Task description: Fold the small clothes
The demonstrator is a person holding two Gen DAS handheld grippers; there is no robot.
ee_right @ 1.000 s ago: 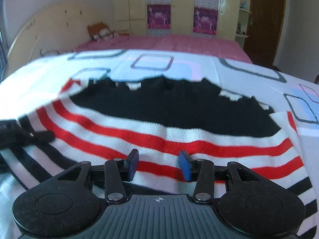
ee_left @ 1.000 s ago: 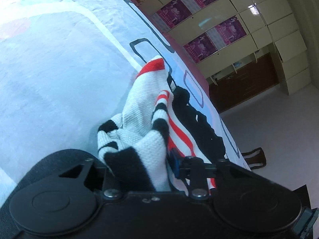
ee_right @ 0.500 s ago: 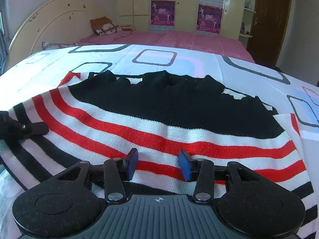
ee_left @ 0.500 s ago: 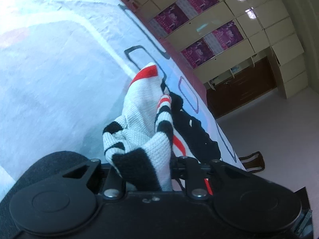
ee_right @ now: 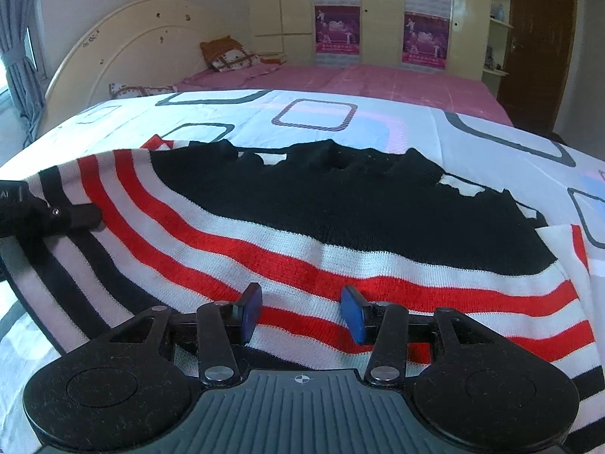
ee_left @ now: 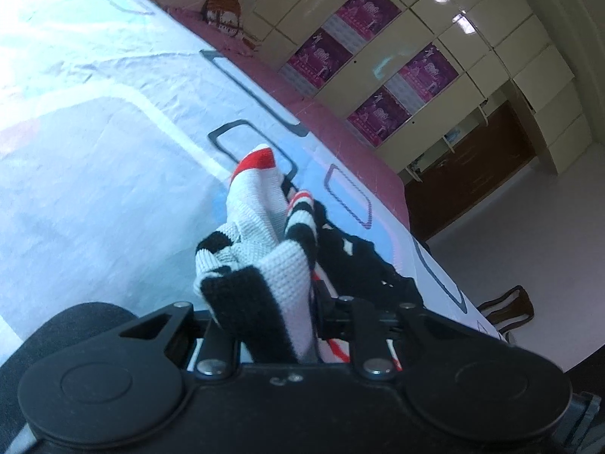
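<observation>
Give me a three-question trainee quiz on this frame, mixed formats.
1. True or false: the right gripper is clamped on the striped sweater.
2. The left gripper holds: A) a pillow, B) a bunched edge of the sweater, C) nothing.
3. Fill in: the sweater lies on a white ___ printed with rounded squares.

Key: 1. False: its fingers stand apart over the knit, nothing pinched. 2. B; the left fingers have just been closing on the fabric. 3. Bedsheet.
</observation>
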